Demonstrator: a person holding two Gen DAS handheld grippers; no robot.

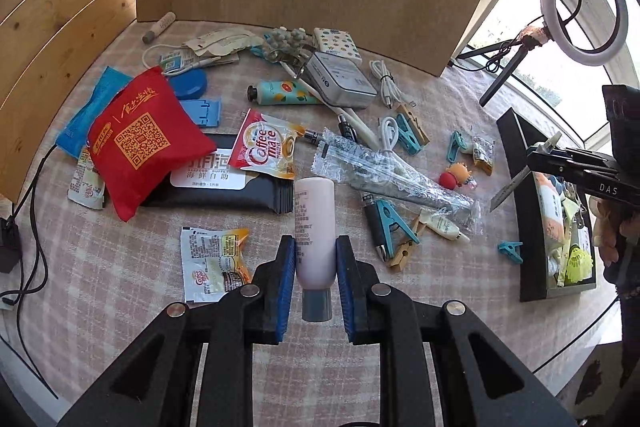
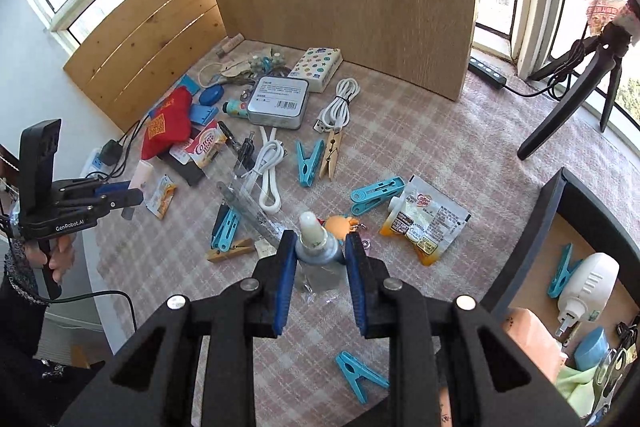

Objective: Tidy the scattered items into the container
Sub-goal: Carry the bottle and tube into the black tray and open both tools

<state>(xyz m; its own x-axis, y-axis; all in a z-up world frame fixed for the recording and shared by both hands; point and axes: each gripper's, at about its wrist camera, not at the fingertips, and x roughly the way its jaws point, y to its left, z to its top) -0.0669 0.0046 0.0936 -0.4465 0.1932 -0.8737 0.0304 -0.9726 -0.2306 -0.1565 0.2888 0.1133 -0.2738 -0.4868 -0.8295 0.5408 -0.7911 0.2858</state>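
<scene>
Barely begun — container (image 2: 532, 227) at bench (image 2: 420, 131) edge partly filled, most clutter scattered. Left tongs (image 1: 316, 259) clamped on pink tube (image 1: 314, 223); right tongs (image 2: 320, 259) gripping small white bottle (image 2: 314, 233) — neither yet deposited.

We see the right gripper (image 2: 320, 253) closed on a small silver-and-white tube (image 2: 316, 245), both blue pads touching its sides, the cap end pointing away from the camera. The tube is held above the checked counter (image 2: 420, 131). Just beyond it lies an orange figurine (image 2: 340, 225), and to its right a creamer sachet (image 2: 424, 227). A blue clip (image 2: 360, 379) lies near the gripper. At far right we see the dark container (image 2: 532, 235), holding a blue peg (image 2: 562, 271) and a white plug-in device (image 2: 586, 285). At far left the left gripper (image 2: 138, 197) holds a pale pink bottle (image 2: 140, 175).
</scene>
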